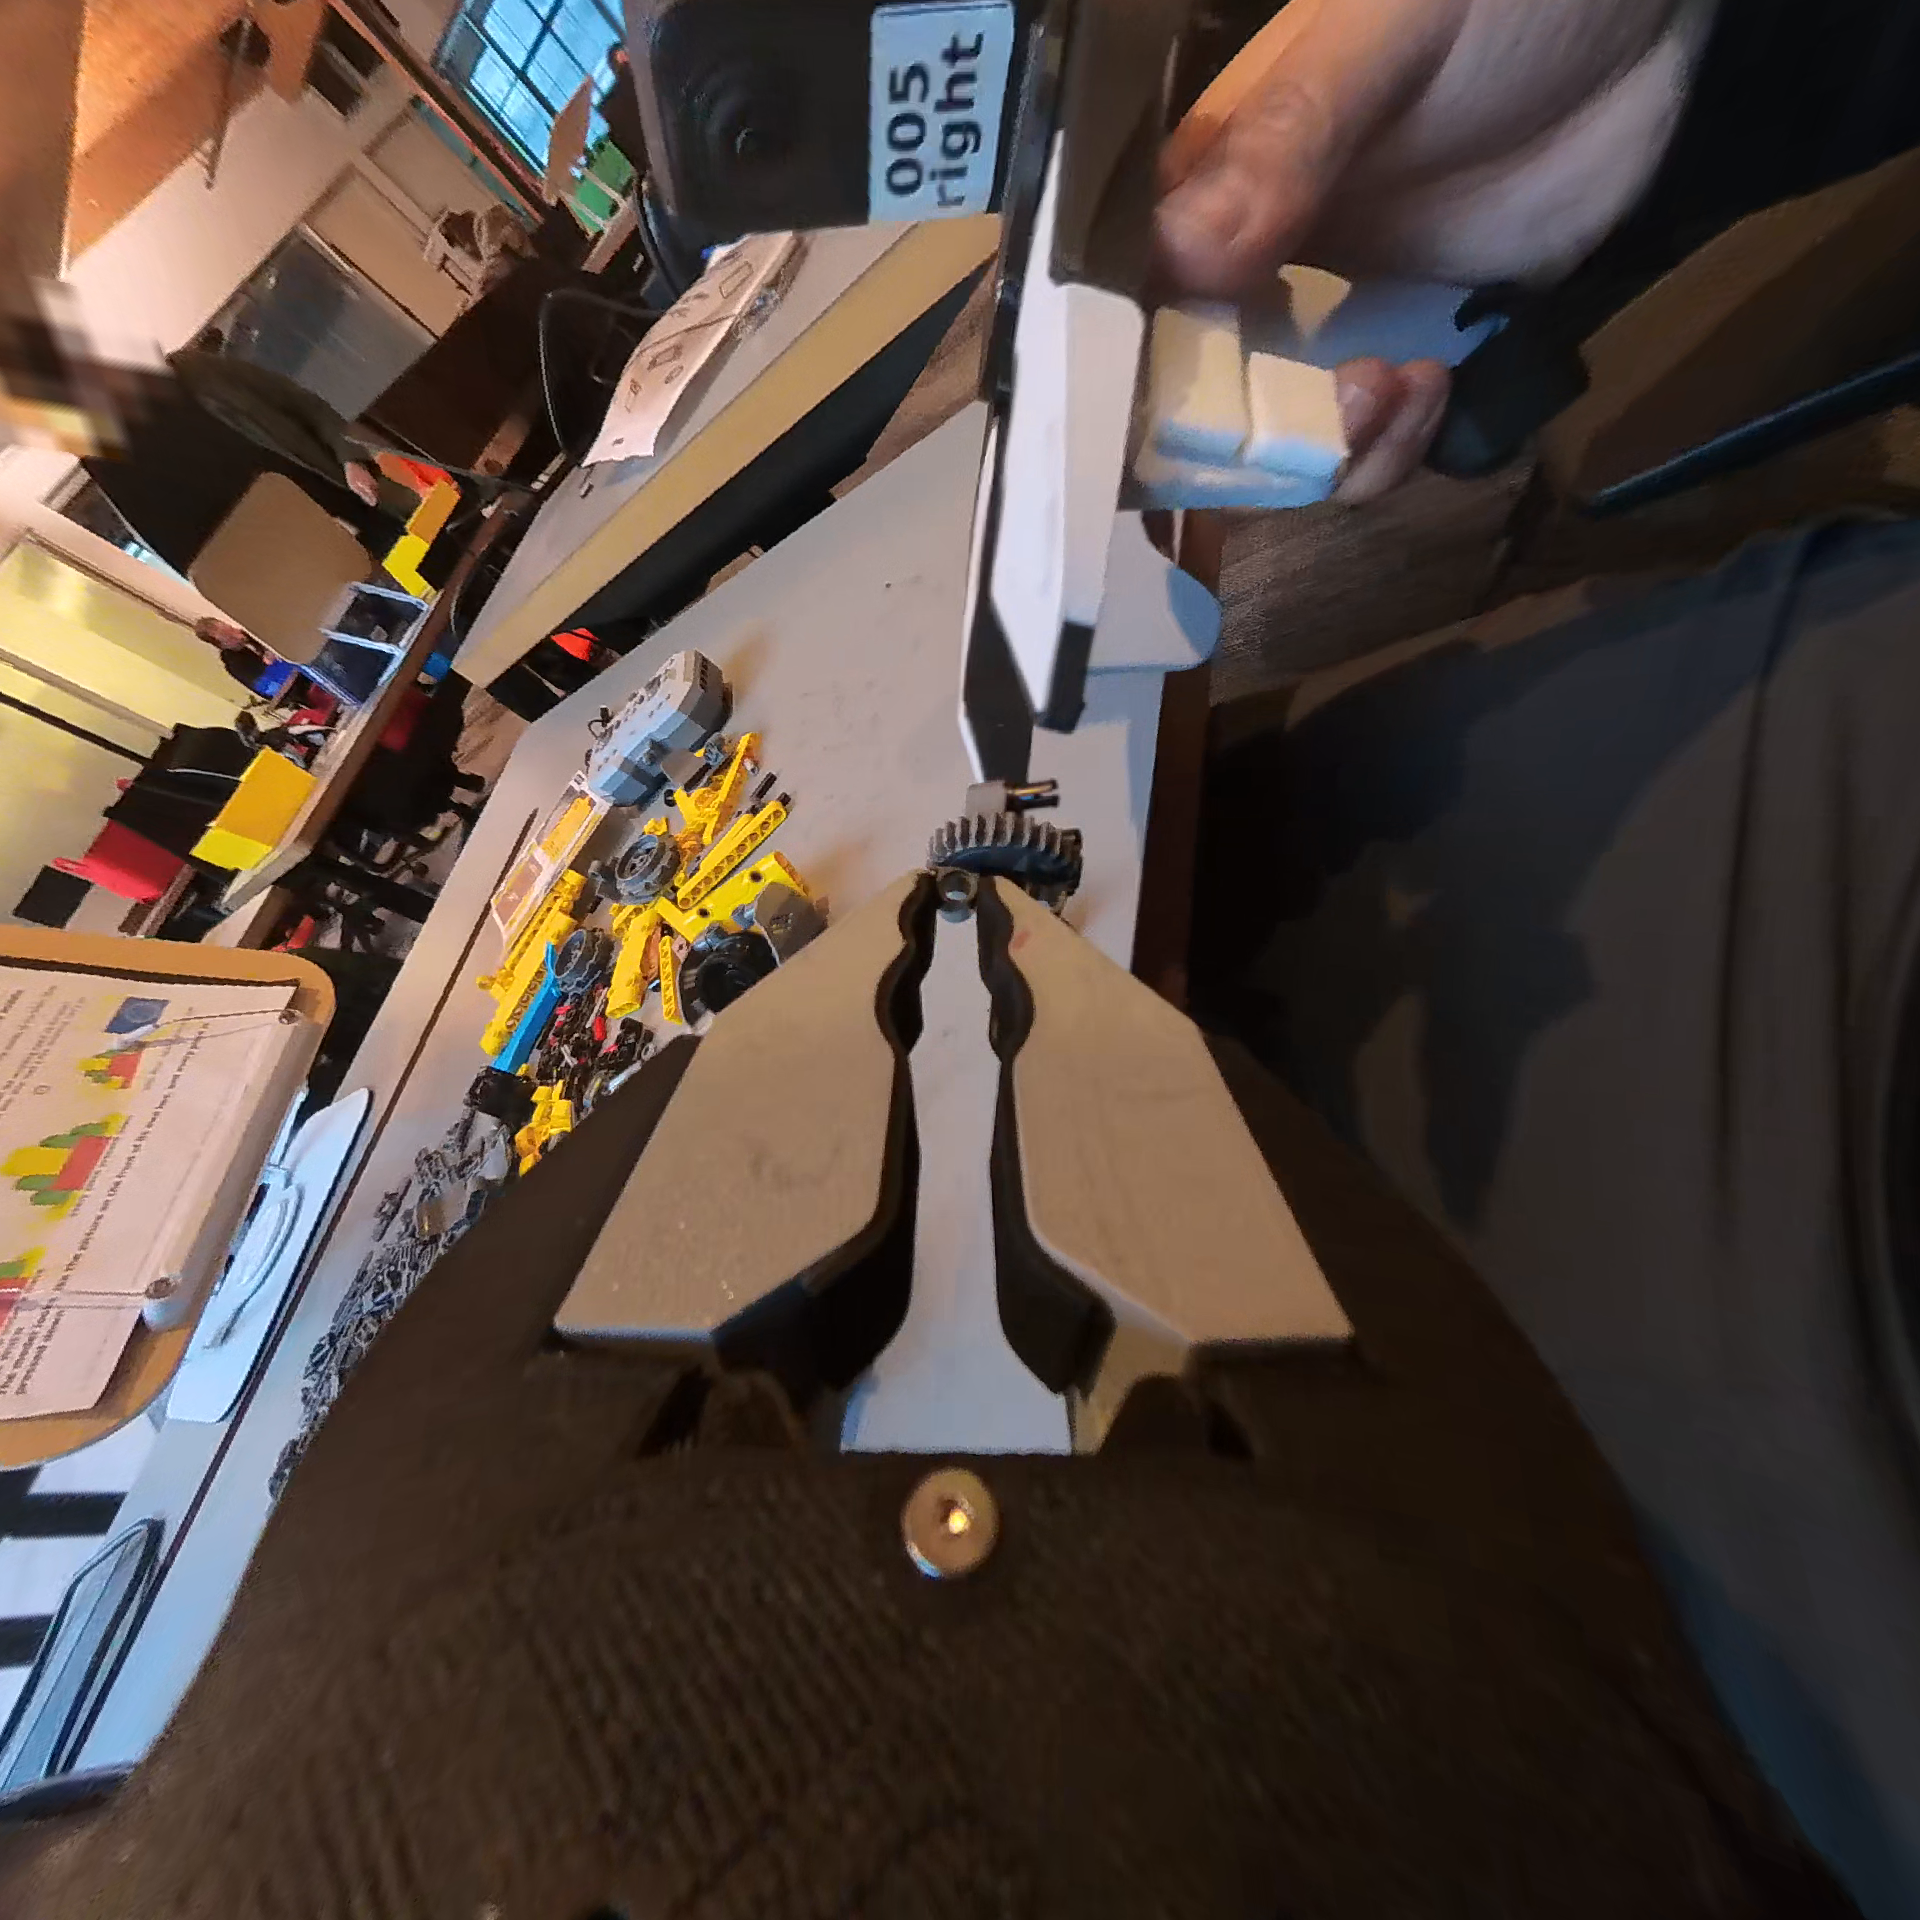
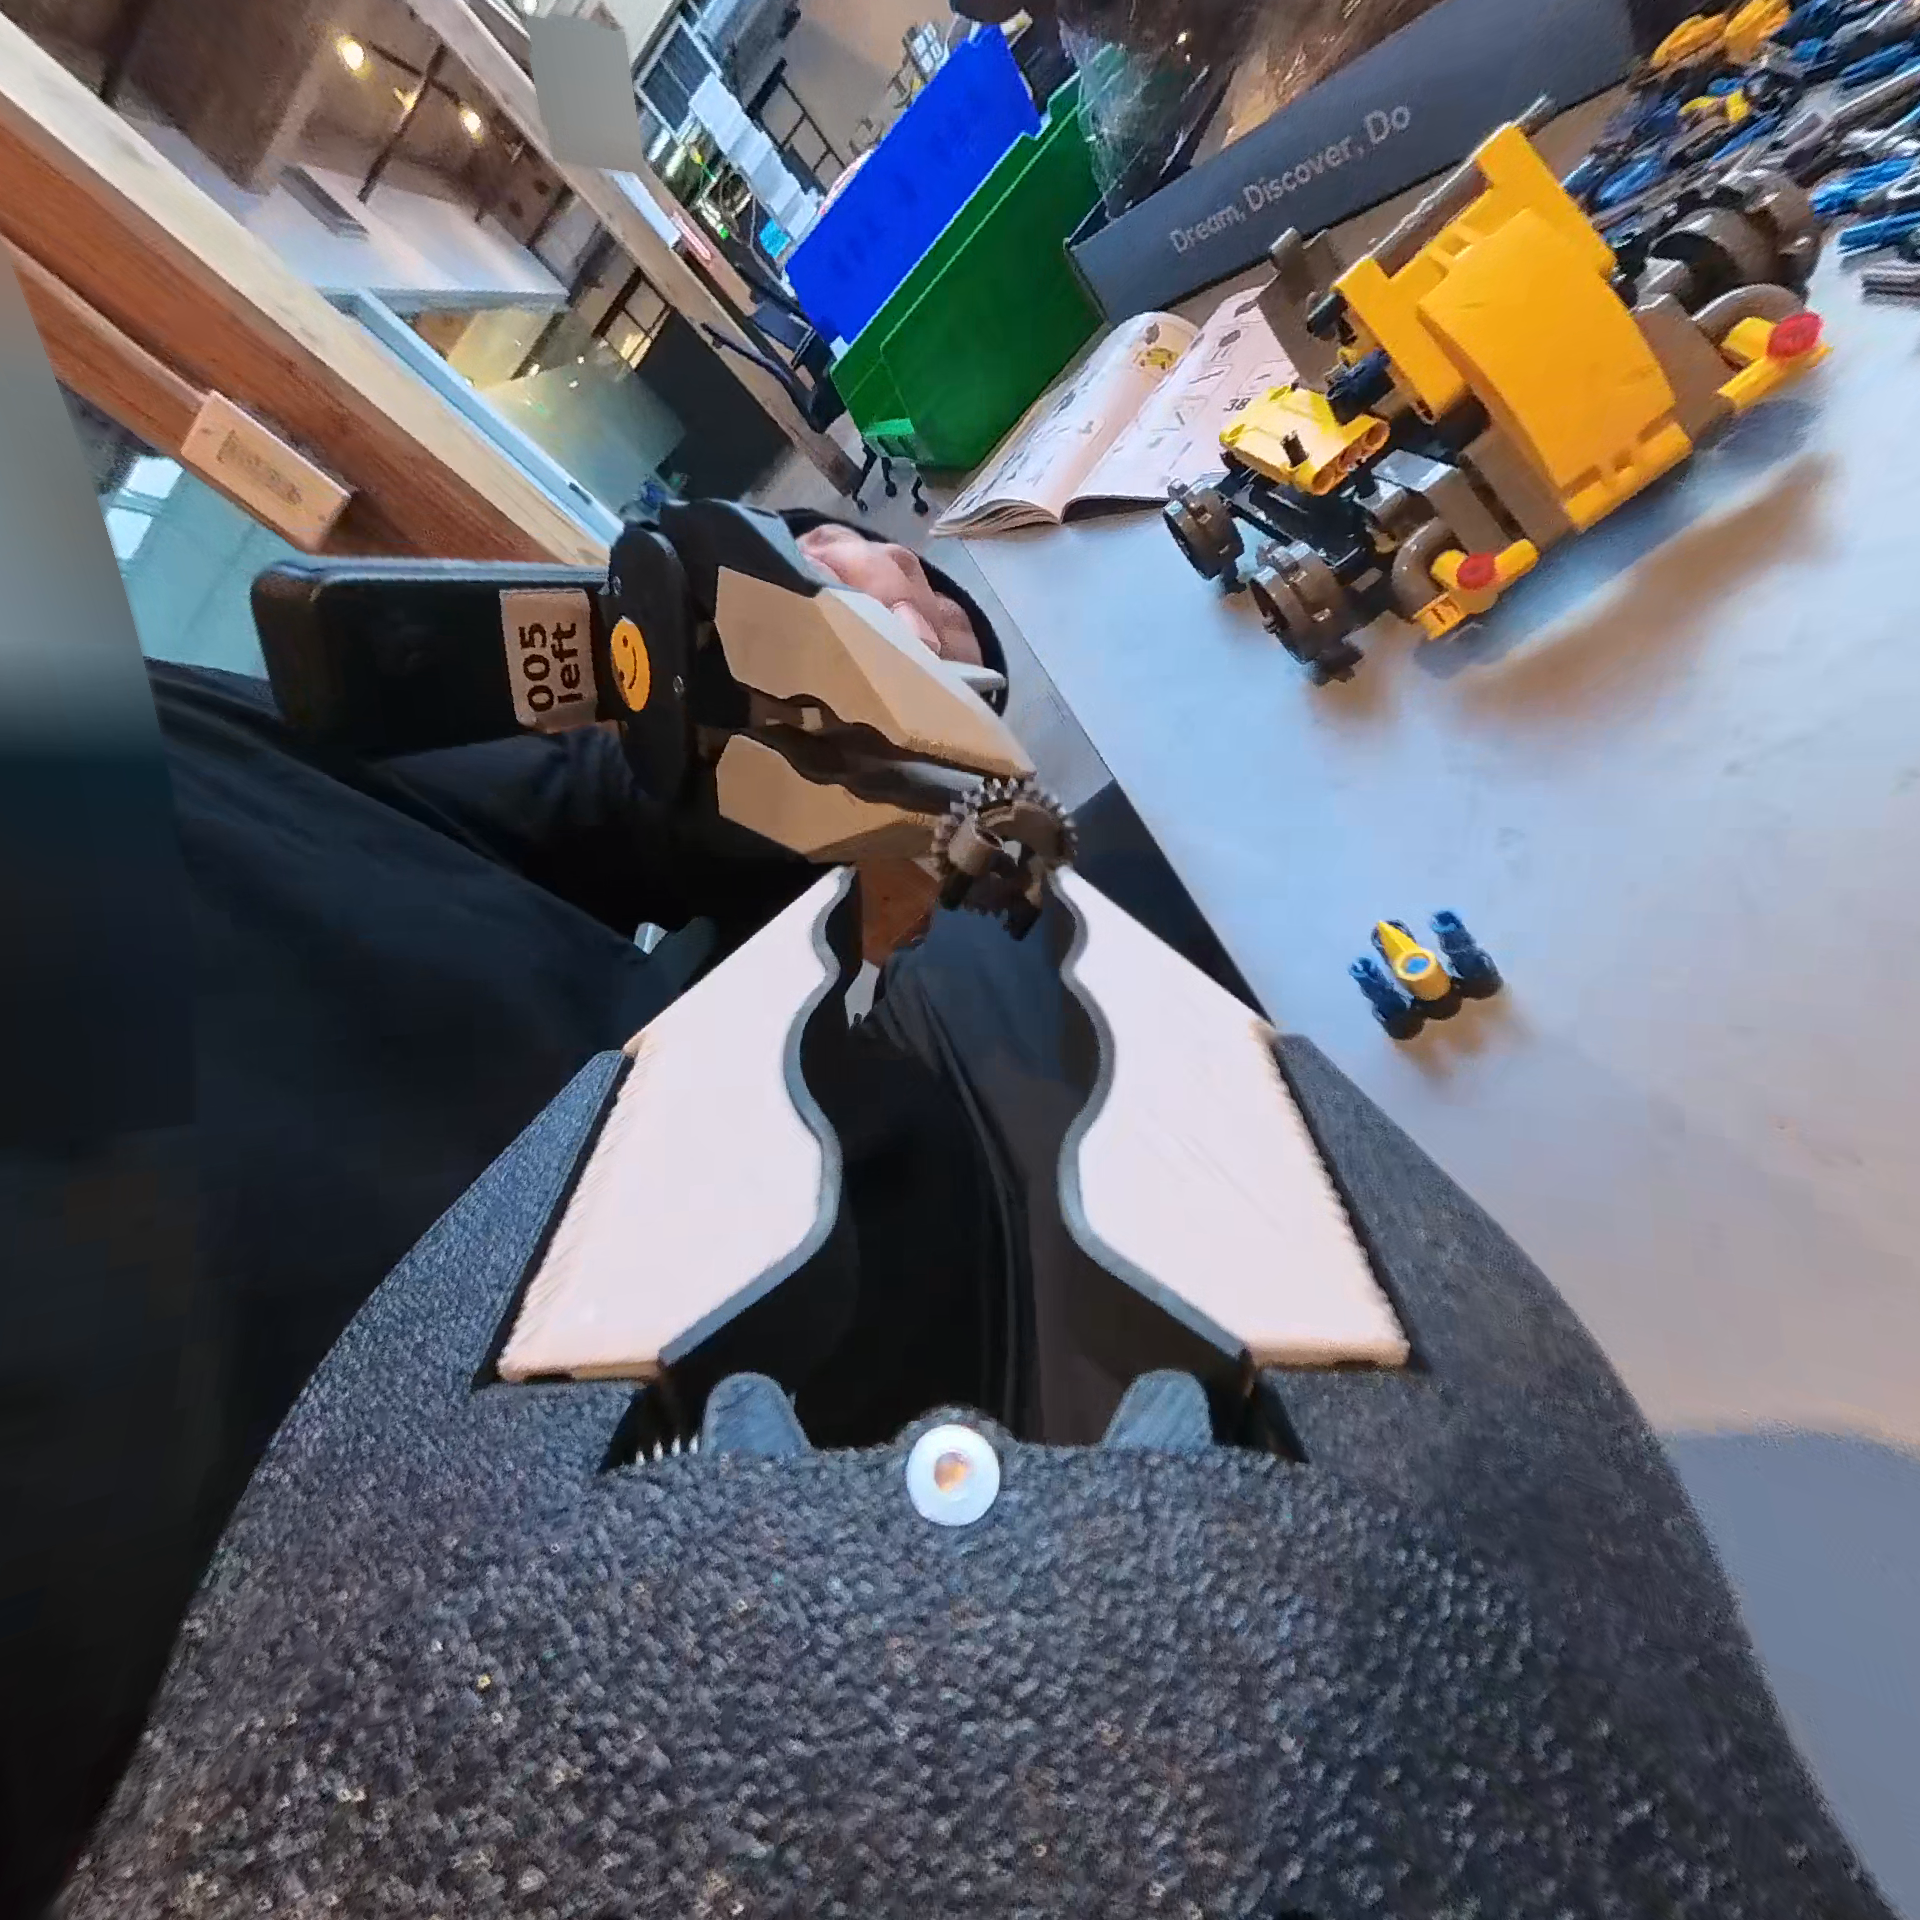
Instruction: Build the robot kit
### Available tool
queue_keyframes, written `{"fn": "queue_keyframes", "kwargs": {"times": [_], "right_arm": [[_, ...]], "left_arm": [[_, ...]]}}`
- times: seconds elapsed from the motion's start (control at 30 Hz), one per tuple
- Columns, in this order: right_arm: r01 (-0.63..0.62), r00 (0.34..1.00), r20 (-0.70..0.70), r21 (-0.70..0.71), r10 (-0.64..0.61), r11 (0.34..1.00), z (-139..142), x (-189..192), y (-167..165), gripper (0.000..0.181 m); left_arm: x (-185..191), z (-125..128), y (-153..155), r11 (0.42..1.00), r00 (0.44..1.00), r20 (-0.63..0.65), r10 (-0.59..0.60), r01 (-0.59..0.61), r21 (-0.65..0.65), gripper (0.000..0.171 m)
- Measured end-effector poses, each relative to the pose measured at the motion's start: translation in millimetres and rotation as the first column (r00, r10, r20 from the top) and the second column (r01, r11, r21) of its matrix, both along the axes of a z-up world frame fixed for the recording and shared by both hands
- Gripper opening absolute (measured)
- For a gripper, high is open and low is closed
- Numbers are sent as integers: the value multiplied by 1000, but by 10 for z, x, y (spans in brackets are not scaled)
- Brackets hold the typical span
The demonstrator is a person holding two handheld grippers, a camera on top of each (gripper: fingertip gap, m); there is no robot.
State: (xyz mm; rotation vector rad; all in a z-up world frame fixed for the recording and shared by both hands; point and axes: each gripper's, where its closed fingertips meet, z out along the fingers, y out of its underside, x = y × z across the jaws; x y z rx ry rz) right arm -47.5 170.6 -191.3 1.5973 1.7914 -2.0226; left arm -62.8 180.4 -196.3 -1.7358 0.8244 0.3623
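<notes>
My left gripper point(image 1: 957, 902) is shut on the hub of a dark grey gear point(image 1: 1006, 844) and holds it in the air at the near edge of the grey table point(image 1: 883, 623). It also shows in the right wrist view point(image 2: 977, 805), with the gear point(image 2: 1006, 844) at its tips. My right gripper point(image 2: 948, 896) is open, its two tips on either side of the gear, close to it. In the left wrist view its white finger point(image 1: 1039, 499) comes down from above, held by a hand point(image 1: 1351, 187).
A pile of yellow, grey and black building parts point(image 1: 644, 935) lies on the table. A part-built yellow vehicle point(image 2: 1475, 395), an open booklet point(image 2: 1122, 436) and a small blue-and-yellow piece point(image 2: 1418, 977) lie farther out. Blue and green bins point(image 2: 935, 260) stand behind. The tips of both grippers are at nearly the same place. It is some 7 cm from my right tips to the small blue-and-yellow piece point(image 2: 1418, 977).
</notes>
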Motion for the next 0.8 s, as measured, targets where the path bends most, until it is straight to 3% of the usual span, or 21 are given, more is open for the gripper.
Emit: {"fn": "queue_keyframes", "kwargs": {"times": [0.17,0.27,0.5,0.8], "right_arm": [[5,1000,25,67,-7,998,-134,-113,-24,24],[34,999,25,105,-37,994,-203,-165,13,35],[-15,1000,18,61,14,998,-281,-131,-80,28],[-20,998,-60,123,27,992,-313,-95,-84,27]], "left_arm": [[-64,-87,-49,1000,1000,-14,21,-21,23,6],[-72,-94,-64,999,1000,8,19,-19,32,6],[-50,-156,-58,1000,999,42,1,-2,30,6],[4,-178,-52,1000,996,87,-21,20,23,6]]}}
